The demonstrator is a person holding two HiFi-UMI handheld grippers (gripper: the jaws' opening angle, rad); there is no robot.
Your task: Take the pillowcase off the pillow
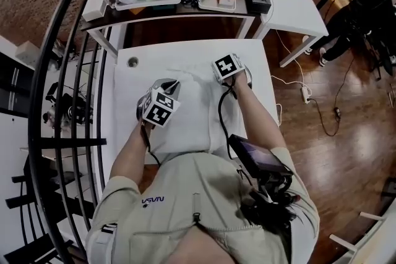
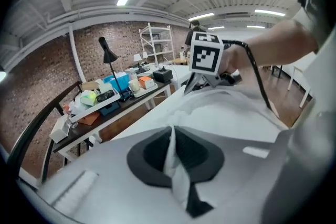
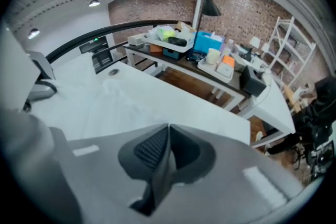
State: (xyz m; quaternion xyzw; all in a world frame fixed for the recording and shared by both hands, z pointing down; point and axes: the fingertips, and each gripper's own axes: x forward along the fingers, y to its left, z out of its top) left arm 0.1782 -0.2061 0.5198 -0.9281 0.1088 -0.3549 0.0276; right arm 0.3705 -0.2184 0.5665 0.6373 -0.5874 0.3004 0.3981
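The left gripper (image 2: pixel 172 136) pinches a fold of the white cloth pillowcase (image 2: pixel 231 113) between its shut jaws. The right gripper (image 3: pixel 168 134) seems to as well. Squeeze hard and pull slowly.

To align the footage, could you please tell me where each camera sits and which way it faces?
Head view: on the person's head, looking down at the pillowcase on the white table; forearms, left gripper and right gripper show.
Left gripper view: on the left gripper, facing the right gripper and cluttered table; its shut jaws pinch the pillowcase.
Right gripper view: on the right gripper, facing the cluttered table; its own shut jaws show.
Both gripper views share the cluttered table and lamp.
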